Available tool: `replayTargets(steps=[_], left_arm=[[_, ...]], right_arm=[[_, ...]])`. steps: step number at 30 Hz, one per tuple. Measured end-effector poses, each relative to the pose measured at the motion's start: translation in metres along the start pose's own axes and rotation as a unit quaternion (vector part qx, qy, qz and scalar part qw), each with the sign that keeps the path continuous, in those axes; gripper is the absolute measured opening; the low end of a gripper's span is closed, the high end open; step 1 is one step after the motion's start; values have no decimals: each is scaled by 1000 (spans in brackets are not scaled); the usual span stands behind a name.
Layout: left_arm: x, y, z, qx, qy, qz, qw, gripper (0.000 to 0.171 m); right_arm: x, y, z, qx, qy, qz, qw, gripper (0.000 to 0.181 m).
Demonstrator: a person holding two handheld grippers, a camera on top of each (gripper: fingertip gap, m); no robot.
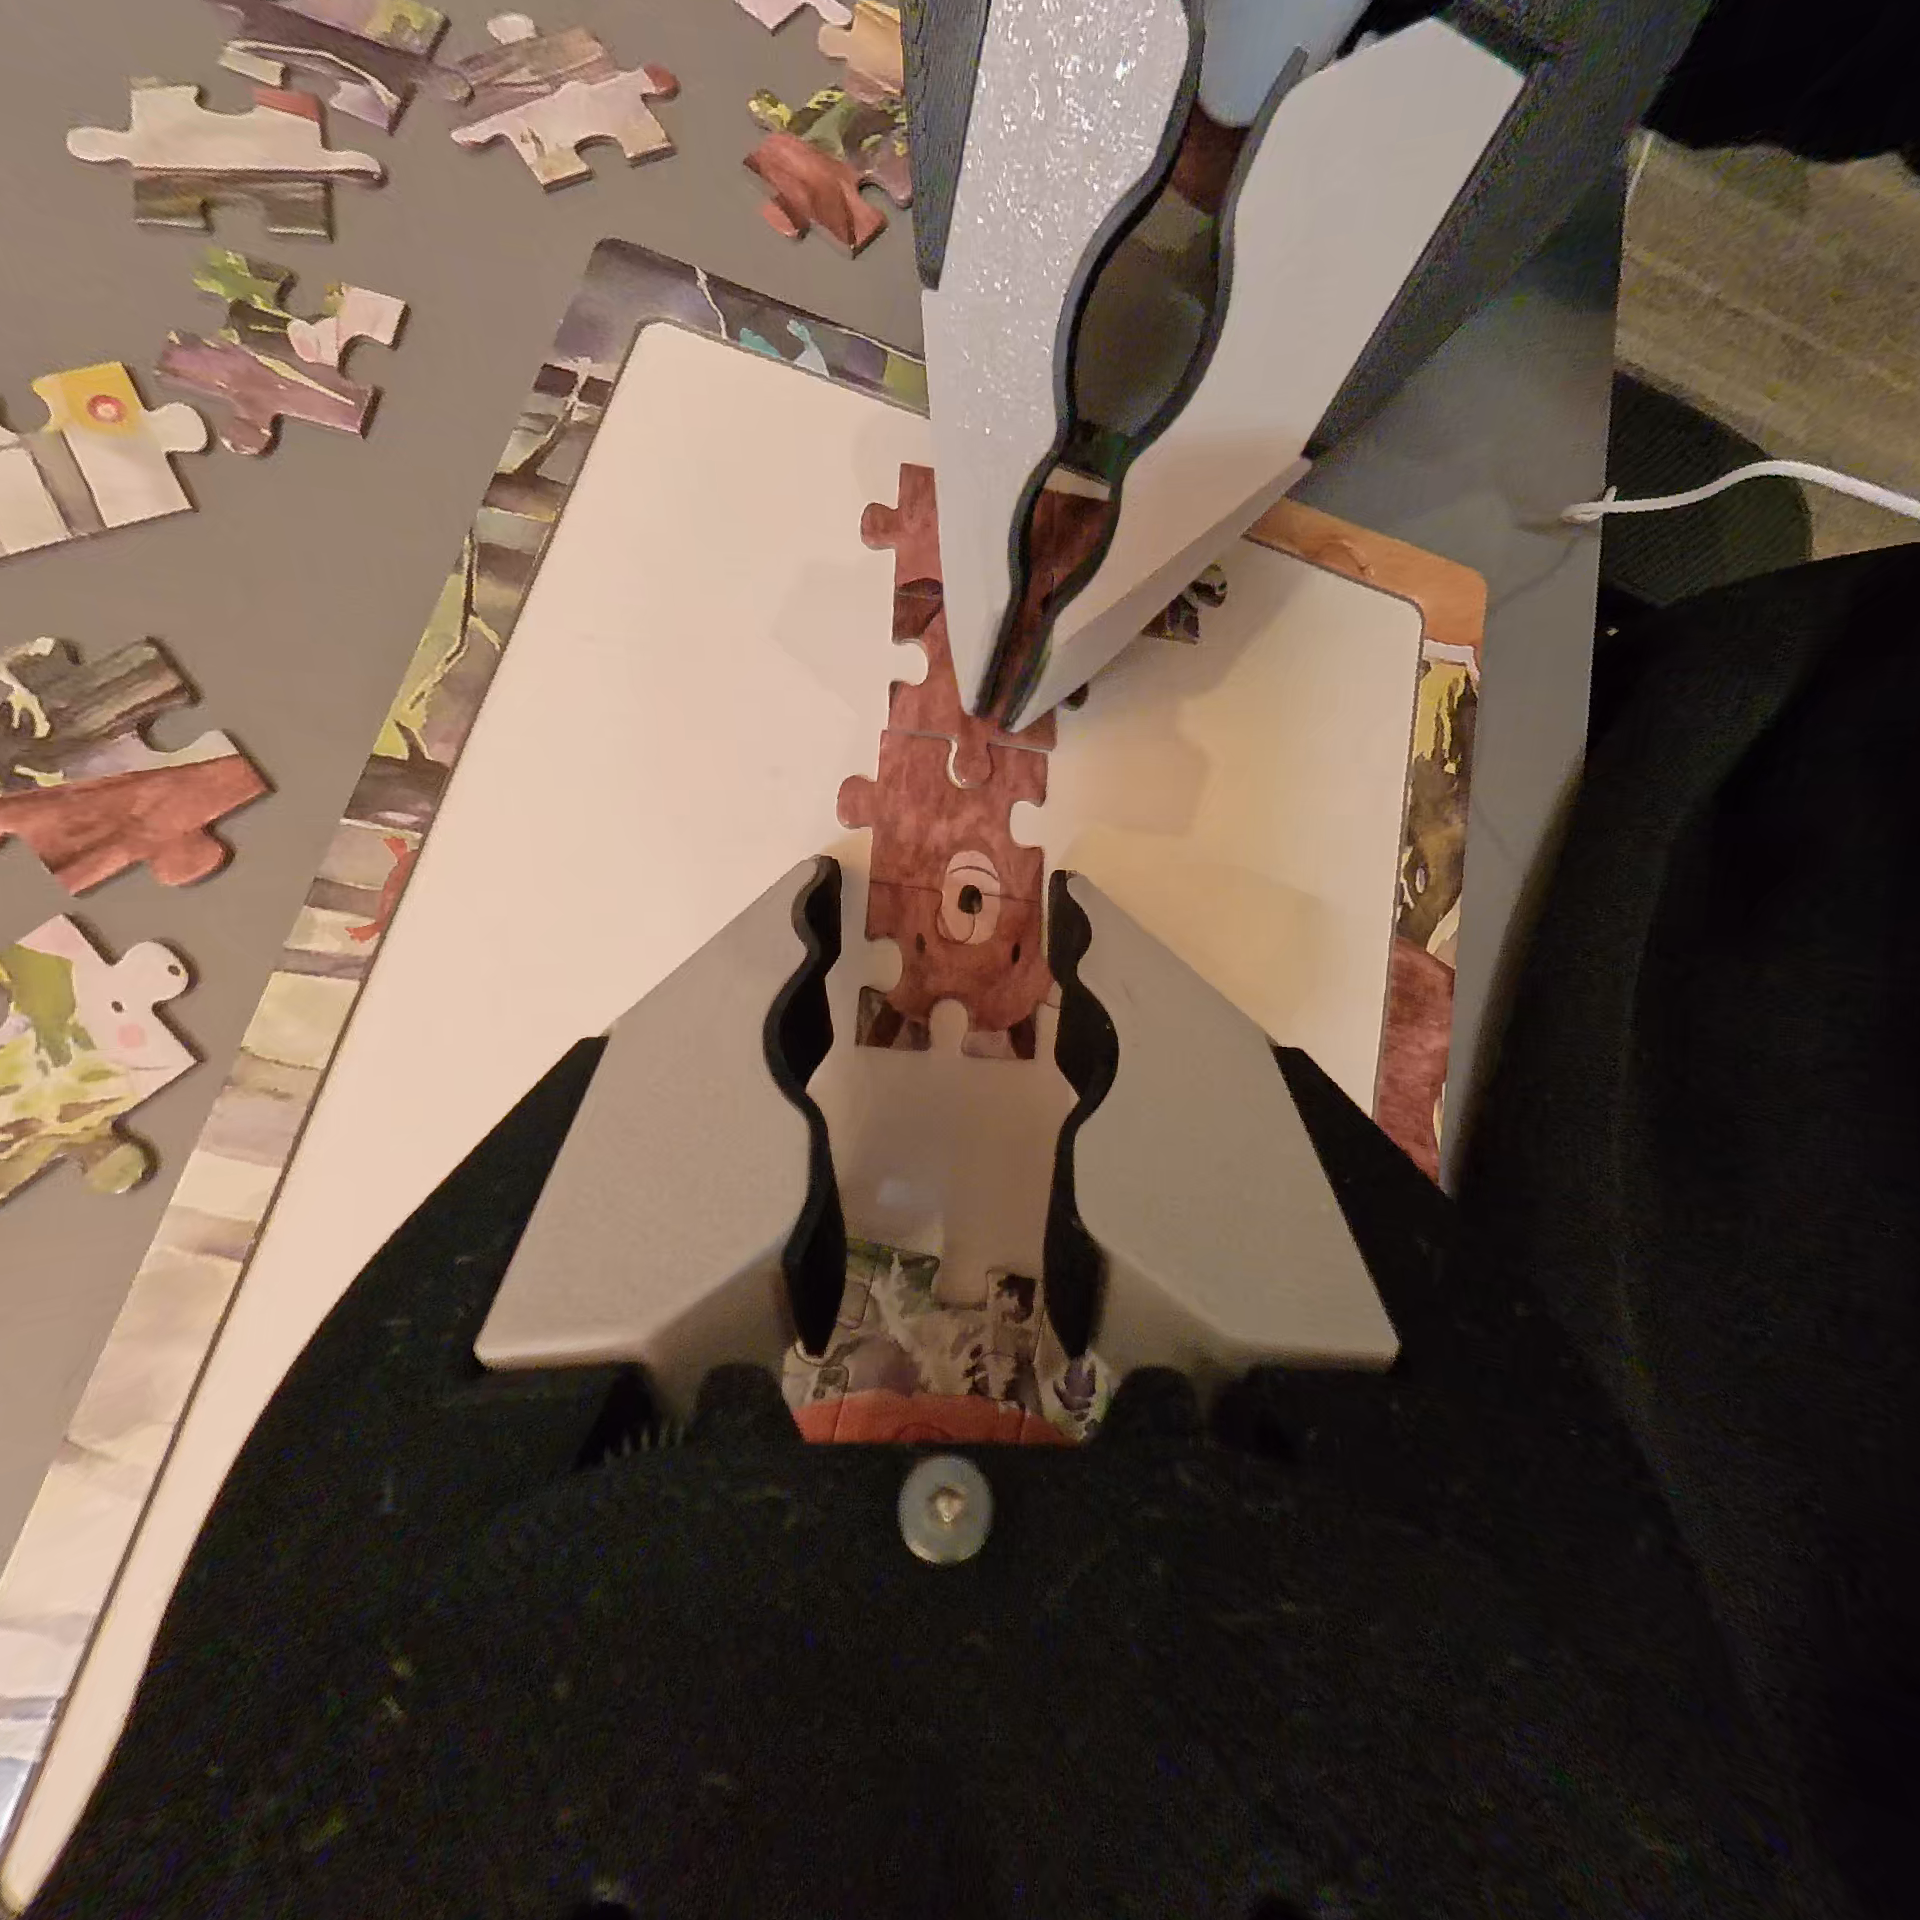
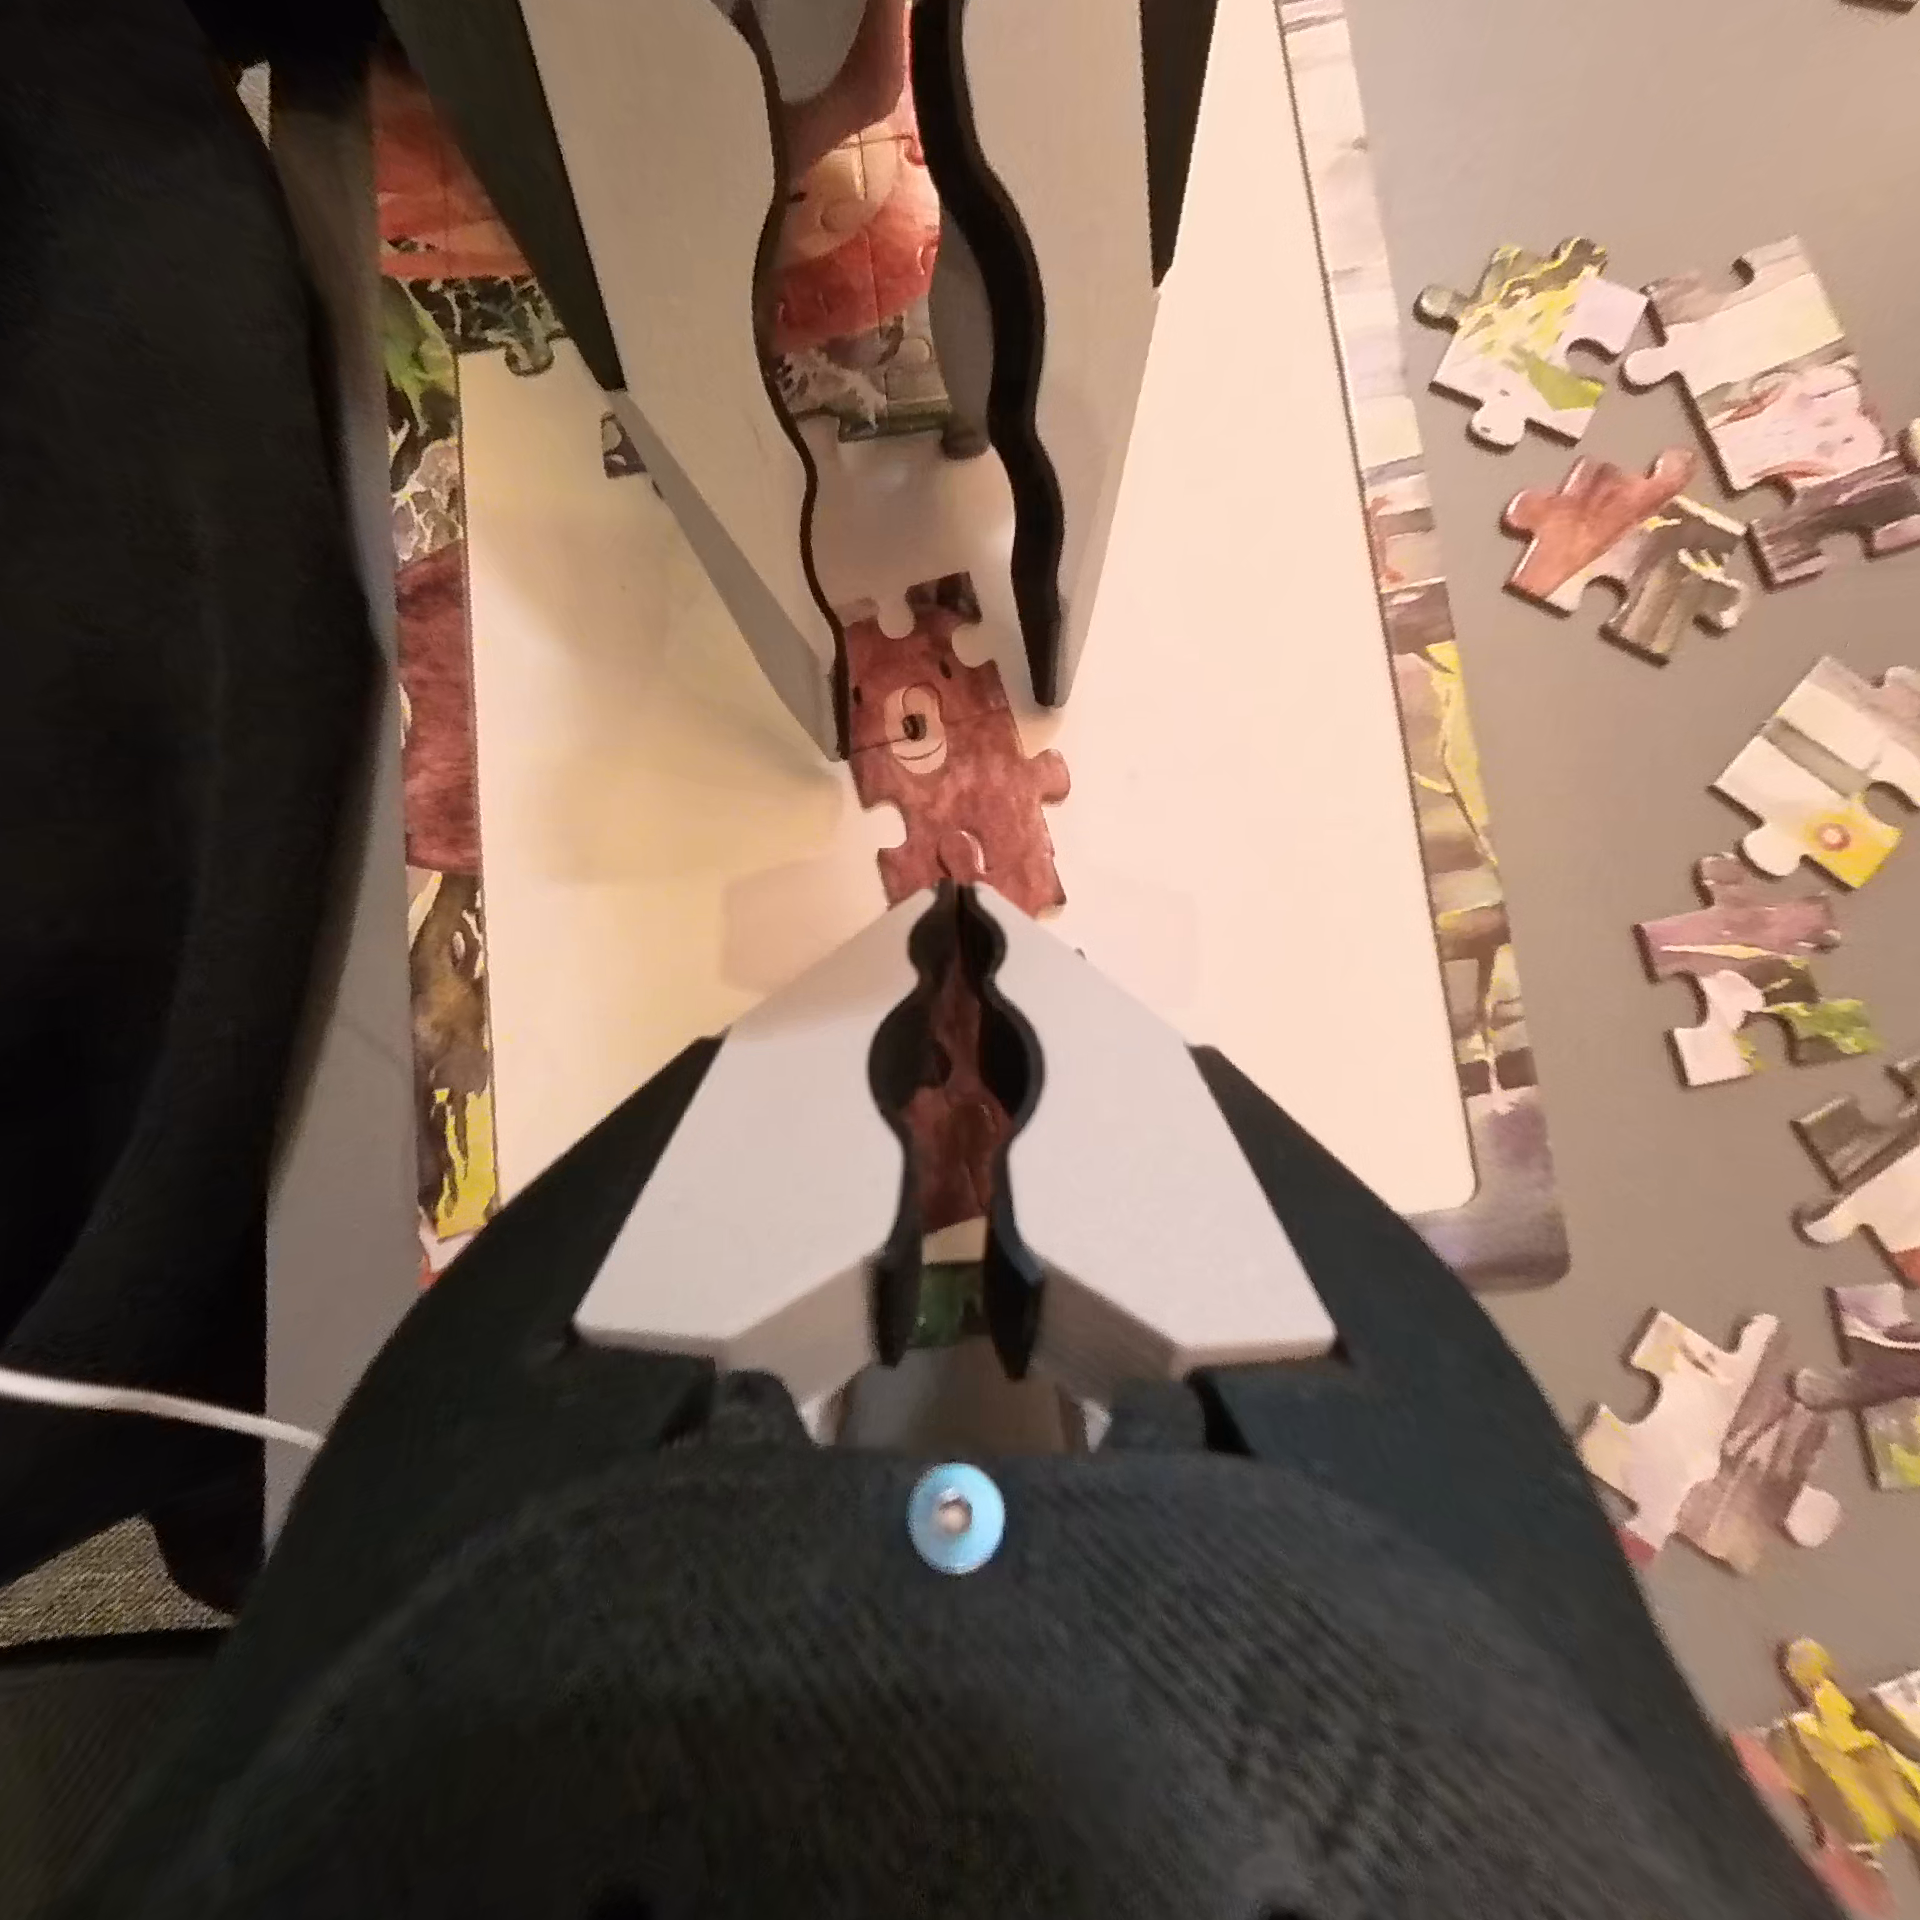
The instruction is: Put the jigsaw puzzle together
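Note:
A strip of joined brown puzzle pieces (image 1: 956,821) lies flat on the white board of the puzzle tray (image 1: 675,727). My left gripper (image 1: 940,904) is open and straddles the strip's near end with the eye on it. One pad is at the strip's edge. A sliver of board shows between the other pad and the strip. My right gripper (image 2: 956,894) is shut, its tips together on top of the strip (image 2: 966,810) beside a joint. It also shows in the left wrist view (image 1: 1003,712). The left gripper also shows in the right wrist view (image 2: 940,707).
Several loose pieces (image 1: 239,156) lie on the grey table beside the tray; they also show in the right wrist view (image 2: 1621,551). More joined pieces (image 1: 935,1351) sit at the tray's edge under my left gripper. A person's dark clothing (image 1: 1714,935) and a white cord (image 1: 1714,483) are on the other side.

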State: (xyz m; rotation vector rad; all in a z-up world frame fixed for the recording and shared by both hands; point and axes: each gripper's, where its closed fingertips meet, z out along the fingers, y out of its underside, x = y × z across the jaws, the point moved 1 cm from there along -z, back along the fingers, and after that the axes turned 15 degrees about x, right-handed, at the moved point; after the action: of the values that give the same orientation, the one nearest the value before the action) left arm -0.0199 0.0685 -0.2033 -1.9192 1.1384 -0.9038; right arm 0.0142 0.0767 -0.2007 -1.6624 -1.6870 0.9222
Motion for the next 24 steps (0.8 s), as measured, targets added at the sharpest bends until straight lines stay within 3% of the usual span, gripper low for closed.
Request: replayTargets(steps=[15, 24], left_arm=[[0, 1, 0, 0, 0, -3, 1000, 33], [2, 0, 0, -3, 4, 3, 1000, 36]], right_arm=[[-4, -3, 7, -17, 3, 12, 1000, 0], [12, -2, -10, -2, 45, 28, 999, 5]])
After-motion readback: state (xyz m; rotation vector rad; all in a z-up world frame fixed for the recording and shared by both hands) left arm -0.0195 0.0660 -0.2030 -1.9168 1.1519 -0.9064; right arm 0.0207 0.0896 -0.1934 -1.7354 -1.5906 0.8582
